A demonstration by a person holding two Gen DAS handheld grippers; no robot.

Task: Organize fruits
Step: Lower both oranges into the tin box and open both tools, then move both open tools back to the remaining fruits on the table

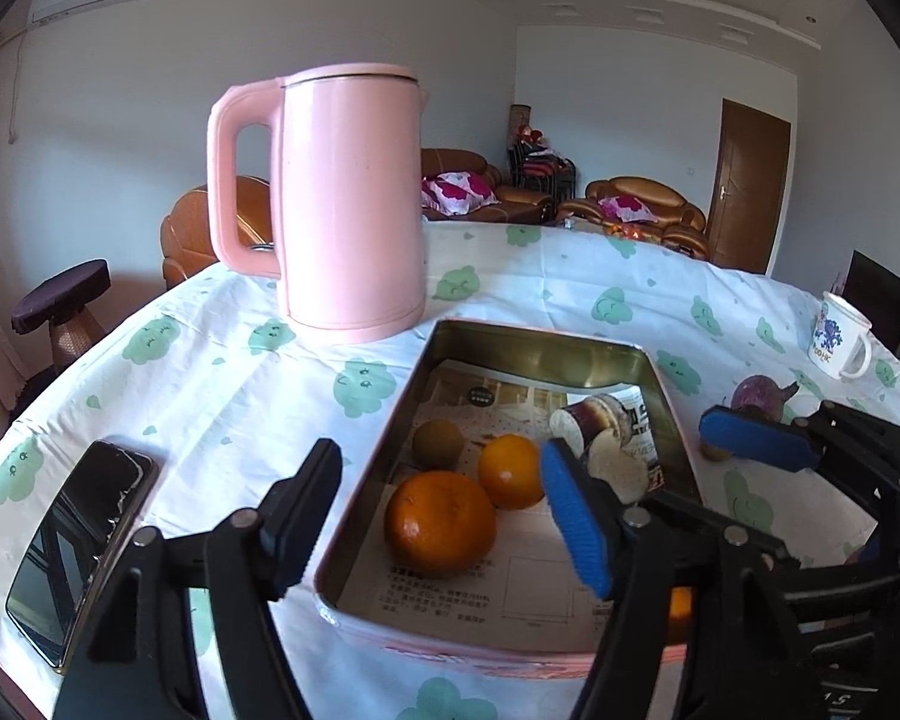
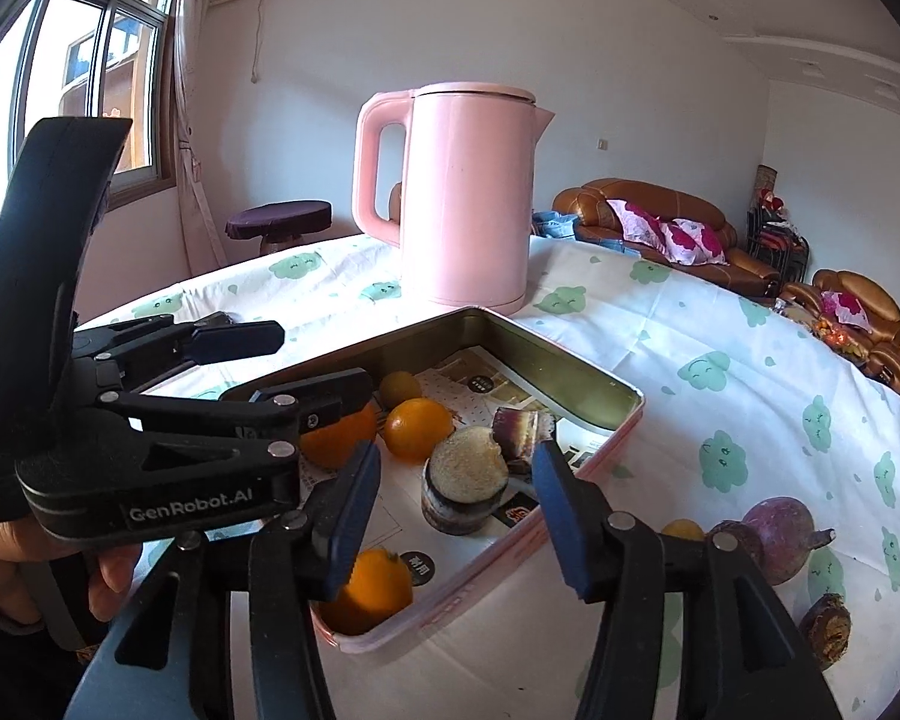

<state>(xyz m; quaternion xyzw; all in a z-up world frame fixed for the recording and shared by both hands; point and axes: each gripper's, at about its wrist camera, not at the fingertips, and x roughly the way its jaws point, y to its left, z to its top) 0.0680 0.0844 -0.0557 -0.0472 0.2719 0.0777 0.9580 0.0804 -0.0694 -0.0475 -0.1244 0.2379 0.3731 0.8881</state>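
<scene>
A pink metal tin (image 1: pixel 582 354) (image 2: pixel 570 372) lined with newspaper holds several oranges (image 1: pixel 441 522) (image 2: pixel 417 429), a small brownish fruit (image 1: pixel 438 443) and two dark-skinned cut sugarcane pieces (image 1: pixel 597 420) (image 2: pixel 465 480). My left gripper (image 1: pixel 444 516) is open and empty over the tin's near-left part; it shows in the right wrist view (image 2: pixel 306 360). My right gripper (image 2: pixel 456 516) is open and empty at the tin's near edge, before the cane piece; it shows in the left wrist view (image 1: pixel 750 438). A purple round fruit (image 2: pixel 777 540) (image 1: pixel 756 396), a small yellow fruit (image 2: pixel 681 529) and a brown piece (image 2: pixel 825 630) lie on the cloth right of the tin.
A tall pink kettle (image 1: pixel 348 204) (image 2: pixel 468 198) stands just behind the tin. A phone (image 1: pixel 78 546) lies at the left on the tablecloth (image 1: pixel 210 396). A white mug (image 1: pixel 840 336) stands at the far right. Sofas and a stool are beyond the table.
</scene>
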